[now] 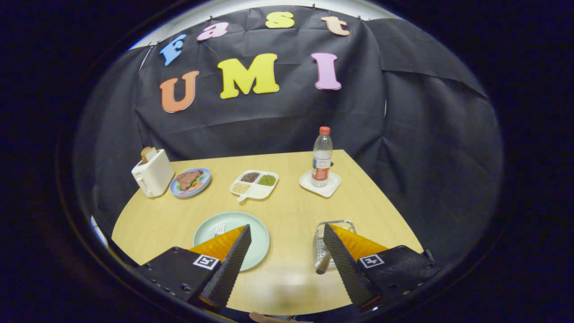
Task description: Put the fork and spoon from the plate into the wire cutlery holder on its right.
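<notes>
Pale green plate (258,244) sits at 11 o'clock off the gripper (287,233), fork (219,229) tines showing past the left finger. Wire cutlery holder (321,242), silvery, at 1 o'clock, a handle (323,264) lying in it. Fingers spread wide, holding nothing. Bare desk (287,215) lies between plate and holder; the near desk edge is close below the fingers.

Even bright light; fisheye bending; near table (287,287) edge blurred.

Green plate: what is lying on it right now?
On the green plate, fork tines show beside the left finger of the open tongs. That finger covers the fork's handle and any spoon there.
</notes>
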{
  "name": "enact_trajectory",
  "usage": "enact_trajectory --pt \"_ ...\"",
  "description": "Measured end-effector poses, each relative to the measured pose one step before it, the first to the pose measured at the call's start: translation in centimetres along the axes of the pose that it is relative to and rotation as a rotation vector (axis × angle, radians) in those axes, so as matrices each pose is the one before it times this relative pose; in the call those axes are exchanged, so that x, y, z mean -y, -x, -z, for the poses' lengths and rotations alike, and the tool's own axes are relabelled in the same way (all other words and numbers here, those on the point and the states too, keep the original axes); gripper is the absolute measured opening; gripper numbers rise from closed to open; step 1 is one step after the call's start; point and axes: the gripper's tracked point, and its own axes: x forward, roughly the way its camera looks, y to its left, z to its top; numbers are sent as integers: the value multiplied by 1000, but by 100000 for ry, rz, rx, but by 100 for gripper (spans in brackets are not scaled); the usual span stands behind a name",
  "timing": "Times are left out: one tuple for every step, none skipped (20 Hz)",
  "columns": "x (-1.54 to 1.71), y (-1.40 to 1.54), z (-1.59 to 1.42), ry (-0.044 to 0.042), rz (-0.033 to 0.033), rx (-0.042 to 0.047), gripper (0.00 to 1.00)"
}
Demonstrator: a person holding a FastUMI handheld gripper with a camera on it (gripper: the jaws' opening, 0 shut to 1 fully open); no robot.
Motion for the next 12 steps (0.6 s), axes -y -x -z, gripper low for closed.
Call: enact_trajectory --pt "-1086 -425 387 394 -920 -567 97" --pt "-1178 -381 382 362 -1169 -924 97" --pt "-1180 -492 377 373 -1224 -1078 97" --pt "-1111 -523 388 493 -941 -1221 97" --pt "-1143 -436 443 569 -1037 -985 97" --pt "-1221 -511 348 707 -1149 -1044 97" --pt "-1082 -611 544 860 -796 -1313 97" --pt "-1019 -610 462 620 -795 -1482 97" --pt "-897 -625 491 525 -630 -1498 97" --pt "-858 -670 495 497 -648 -1634 97" --pt "-695 -772 562 401 -231 -1815 97" --pt "-559 -673 534 126 -187 -2079 97"
